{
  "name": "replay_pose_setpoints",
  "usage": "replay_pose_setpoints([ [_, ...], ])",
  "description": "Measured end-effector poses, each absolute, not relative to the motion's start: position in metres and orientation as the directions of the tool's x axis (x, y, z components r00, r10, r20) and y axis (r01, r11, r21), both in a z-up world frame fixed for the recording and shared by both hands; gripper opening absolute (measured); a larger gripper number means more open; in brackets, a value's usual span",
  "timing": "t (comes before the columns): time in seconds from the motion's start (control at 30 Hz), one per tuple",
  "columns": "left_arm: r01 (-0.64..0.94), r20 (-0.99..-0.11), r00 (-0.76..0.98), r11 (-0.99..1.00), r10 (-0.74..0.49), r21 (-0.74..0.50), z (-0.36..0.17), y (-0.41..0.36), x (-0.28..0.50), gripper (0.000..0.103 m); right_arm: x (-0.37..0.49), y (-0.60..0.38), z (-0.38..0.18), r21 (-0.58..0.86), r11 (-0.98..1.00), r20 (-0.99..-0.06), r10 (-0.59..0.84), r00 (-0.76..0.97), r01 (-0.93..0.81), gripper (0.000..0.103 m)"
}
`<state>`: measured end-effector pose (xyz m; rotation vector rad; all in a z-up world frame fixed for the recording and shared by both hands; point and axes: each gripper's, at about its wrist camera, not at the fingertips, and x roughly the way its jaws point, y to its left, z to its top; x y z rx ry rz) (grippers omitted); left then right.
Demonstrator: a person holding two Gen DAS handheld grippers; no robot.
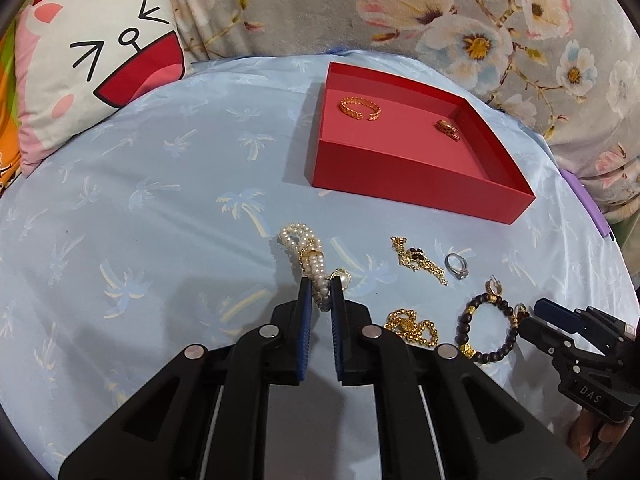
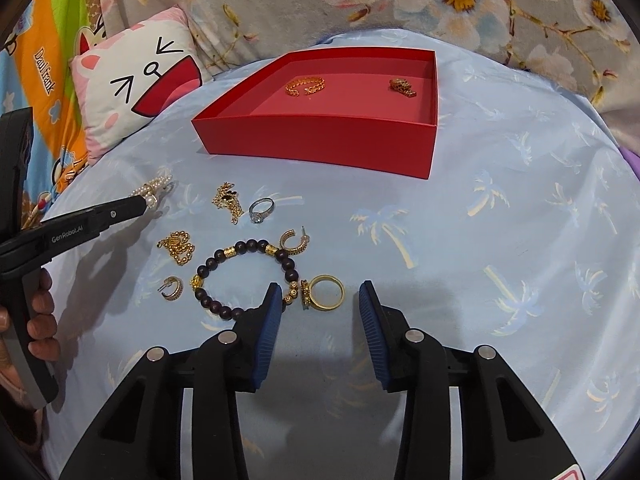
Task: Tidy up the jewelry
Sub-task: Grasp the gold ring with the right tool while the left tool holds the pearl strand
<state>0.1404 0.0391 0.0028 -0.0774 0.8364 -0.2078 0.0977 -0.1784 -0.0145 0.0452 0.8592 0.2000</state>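
My left gripper (image 1: 320,286) is shut on the pearl bracelet (image 1: 302,246), which still lies on the blue sheet; it also shows in the right wrist view (image 2: 154,188). My right gripper (image 2: 318,292) is open, just behind a gold ring (image 2: 326,292) and beside a dark bead bracelet (image 2: 244,272). The red box (image 2: 320,140) holds a gold bangle (image 2: 305,86) and a gold clasp piece (image 2: 402,86). A gold chain (image 2: 228,202), a silver ring (image 2: 261,209), a gold bead chain (image 2: 178,246) and two hoop earrings (image 2: 294,242) lie loose.
A cartoon pillow (image 1: 96,64) lies at the back left. A floral blanket (image 1: 440,12) is bunched behind the box. The blue palm-print sheet (image 2: 520,220) stretches to the right of the jewelry.
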Motion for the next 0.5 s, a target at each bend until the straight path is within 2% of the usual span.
replay_pose_setpoints([
  [0.07, 0.159, -0.73, 0.647, 0.976, -0.218, -0.15, 0.0013, 0.0376, 0.1399, 0.009, 0.0992, -0.1778, -0.0146, 0.123, 0.98, -0.748, 0.196, 0.634, -0.159, 0.036],
  [0.23, 0.168, -0.734, 0.642, 0.975, -0.221, -0.147, -0.0012, 0.0344, 0.1392, 0.009, 0.0977, -0.1727, -0.0139, 0.117, 0.976, -0.744, 0.209, 0.635, -0.184, 0.022],
  [0.3, 0.168, -0.736, 0.64, 0.975, -0.222, -0.148, -0.0023, 0.0342, 0.1394, 0.009, 0.097, -0.1715, -0.0138, 0.112, 0.976, -0.744, 0.206, 0.636, -0.185, 0.013],
  [0.5, 0.18, -0.735, 0.638, 0.973, -0.228, -0.146, -0.0028, 0.0317, 0.1387, 0.009, 0.0993, -0.1771, -0.0161, 0.137, 0.976, -0.752, 0.215, 0.623, -0.171, 0.007],
])
